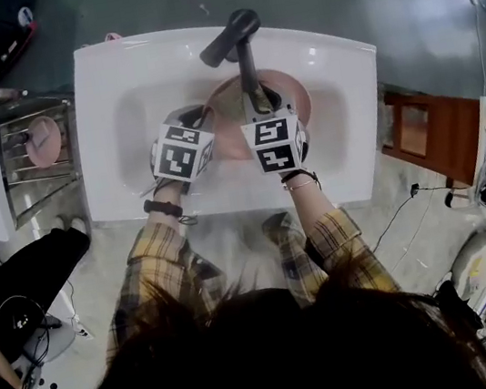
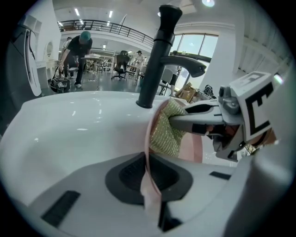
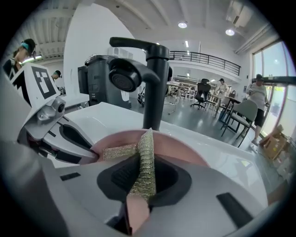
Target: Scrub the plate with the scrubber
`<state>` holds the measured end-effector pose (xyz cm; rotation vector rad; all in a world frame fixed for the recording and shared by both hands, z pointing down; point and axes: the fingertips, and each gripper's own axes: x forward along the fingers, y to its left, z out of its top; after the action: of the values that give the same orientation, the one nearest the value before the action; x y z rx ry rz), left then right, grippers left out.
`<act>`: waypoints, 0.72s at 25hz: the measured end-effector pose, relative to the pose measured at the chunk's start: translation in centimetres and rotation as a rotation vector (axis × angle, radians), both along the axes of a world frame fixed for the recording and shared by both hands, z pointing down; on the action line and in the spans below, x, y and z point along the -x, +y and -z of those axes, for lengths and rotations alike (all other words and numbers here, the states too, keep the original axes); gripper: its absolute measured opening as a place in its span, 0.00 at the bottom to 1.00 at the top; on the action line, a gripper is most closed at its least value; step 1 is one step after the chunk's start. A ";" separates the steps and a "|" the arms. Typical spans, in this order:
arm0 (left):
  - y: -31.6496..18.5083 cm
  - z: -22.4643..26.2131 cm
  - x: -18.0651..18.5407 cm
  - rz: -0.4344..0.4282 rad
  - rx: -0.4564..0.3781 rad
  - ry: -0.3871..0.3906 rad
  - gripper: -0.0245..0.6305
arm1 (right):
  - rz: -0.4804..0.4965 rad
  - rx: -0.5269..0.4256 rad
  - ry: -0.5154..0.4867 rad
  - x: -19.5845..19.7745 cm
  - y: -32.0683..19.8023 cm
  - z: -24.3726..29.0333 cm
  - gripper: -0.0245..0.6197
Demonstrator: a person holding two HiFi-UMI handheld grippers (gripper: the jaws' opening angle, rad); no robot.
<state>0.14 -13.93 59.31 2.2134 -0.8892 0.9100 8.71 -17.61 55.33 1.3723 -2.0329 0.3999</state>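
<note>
Two sets of jaws work close together in one white sink (image 1: 101, 120). My left gripper (image 2: 150, 185) has its jaws clamped on the rim of the pink plate (image 2: 196, 148), which I see almost edge-on. My right gripper (image 3: 138, 196) has its jaws shut on the green-gold scrubber (image 3: 145, 155). The plate sits tilted in the basin, right under the spout of the black faucet (image 1: 235, 38), whose post rises just behind the plate's far rim. The scrubber lies on the plate's face and folds over its near rim, one flap reaching toward my left jaws. From the head view the two marker cubes sit side by side, nearly touching, so there is little room between them. White basin shows to the left of my left jaws; on the right the plate's rim runs near the basin wall. Left of the sink, a wire rack (image 1: 26, 193) holds a pink dish (image 1: 45, 141)
</note>
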 end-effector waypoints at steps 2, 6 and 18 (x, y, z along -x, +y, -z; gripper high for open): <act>-0.1 -0.1 0.0 0.004 0.000 0.004 0.08 | 0.020 0.009 0.013 0.6 0.2 -0.3 0.16; -0.2 -0.1 0.1 0.007 0.008 0.002 0.08 | 0.029 0.024 0.026 1.0 0.2 -0.4 0.16; -0.2 -0.5 0.3 0.003 0.022 -0.003 0.08 | -0.013 0.145 -0.007 0.7 2.6 -2.5 0.16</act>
<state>-0.12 -14.11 59.81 2.1919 -0.8788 0.9174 8.05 -15.05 57.84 1.2982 -1.9608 0.5476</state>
